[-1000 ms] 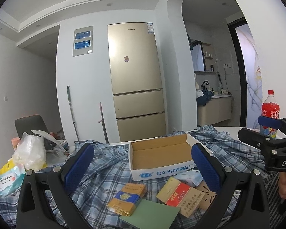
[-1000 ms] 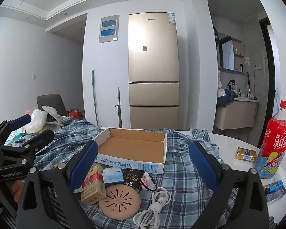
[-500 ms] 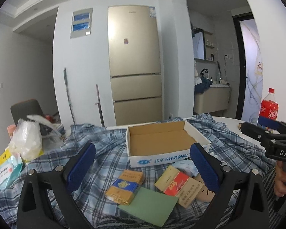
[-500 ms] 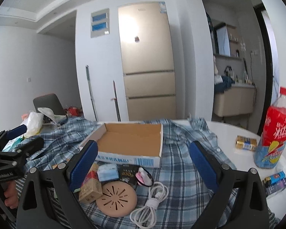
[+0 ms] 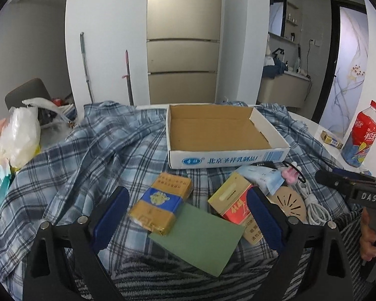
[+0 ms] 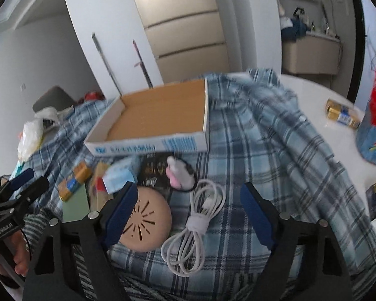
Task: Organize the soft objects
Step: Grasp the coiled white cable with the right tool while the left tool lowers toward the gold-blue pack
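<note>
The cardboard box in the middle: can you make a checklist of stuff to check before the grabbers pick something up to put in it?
1. Cardboard box has nothing in it: ok.
2. Left gripper holds nothing, jaws closing: ok.
3. Right gripper holds nothing, jaws closing: ok.
4. White cable lies between the right jaws: ok.
5. Blue-and-gold pack lies between the left jaws: ok.
6. Which item counts as soft: cannot tell.

Both wrist views look down, near the plaid cloth [image 5: 92,155]; both share the cardboard box [image 6: 158,115]; right blurred.
</note>
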Demonstrator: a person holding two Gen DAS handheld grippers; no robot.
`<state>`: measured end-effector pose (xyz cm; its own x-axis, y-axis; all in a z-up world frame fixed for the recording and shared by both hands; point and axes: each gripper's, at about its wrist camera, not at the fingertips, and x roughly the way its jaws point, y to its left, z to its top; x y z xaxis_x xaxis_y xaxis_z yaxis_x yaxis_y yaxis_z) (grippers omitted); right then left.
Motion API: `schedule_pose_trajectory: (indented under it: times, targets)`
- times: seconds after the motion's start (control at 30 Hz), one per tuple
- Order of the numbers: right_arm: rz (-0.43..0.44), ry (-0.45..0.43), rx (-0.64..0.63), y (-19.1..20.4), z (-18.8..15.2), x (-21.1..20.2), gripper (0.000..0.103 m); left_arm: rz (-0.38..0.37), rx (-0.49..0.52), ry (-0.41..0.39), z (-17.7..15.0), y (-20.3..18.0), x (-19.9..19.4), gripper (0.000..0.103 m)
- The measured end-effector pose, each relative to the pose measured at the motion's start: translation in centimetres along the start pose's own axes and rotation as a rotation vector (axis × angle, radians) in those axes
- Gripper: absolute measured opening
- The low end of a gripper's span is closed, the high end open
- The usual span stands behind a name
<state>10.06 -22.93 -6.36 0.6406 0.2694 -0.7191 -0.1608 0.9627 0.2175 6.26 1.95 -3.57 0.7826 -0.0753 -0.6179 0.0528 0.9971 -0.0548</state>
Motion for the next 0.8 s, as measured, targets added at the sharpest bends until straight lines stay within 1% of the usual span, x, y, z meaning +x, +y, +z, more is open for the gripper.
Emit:
schedule_pose_trajectory:
  times: [0.1,0.17,0.3,0.43,0.5,0.53,0.63,0.73,0.8]
  targets:
    - [0.001,0.056,0.010,-0.2,-0.3,1.0,0.076,-0.013,-0.020,0.042,-0.1,0.3,0.6,0.096]
    - [0.004,0.098,0.025,-0.4,-0.4,1.7,0.069,-0.026,-0.039,0.075,-0.2,0.6,1.2,0.096]
    - [-0.022,0.175,0.032,-0.7,-0.8,3.0,0.056,-0.041,-0.077,0.147,-0.5,1.1,2.3,0.096]
    - [-0.048,0.208,0.022,-0.7,-1.0,3.7,0.048,-0.033,-0.098,0.240,-1.2,1.1,4.1,0.097]
    - [-0.062,0.228,0.016,-0.6,-1.1,4.0,0.040,-0.047,-0.099,0.278,-1.4,1.1,4.8,0.097]
    - [-0.064,0.241,0.012,-0.6,-1.2,4.3,0.039,-0.047,-0.101,0.282,-1.5,1.2,4.9,0.096]
    - [-0.076,0.242,-0.002,-0.3,-1.3,4.4,0.035,-0.042,-0.119,0.287,-1.7,1.4,5.0,0.097]
    - [-0.087,0.239,-0.001,-0.3,-1.3,4.3,0.028,-0.041,-0.118,0.296,-1.7,1.3,5.1,0.097]
    - [-0.079,0.229,0.003,-0.4,-1.3,4.0,0.025,-0.048,-0.111,0.294,-1.6,1.3,5.1,0.097]
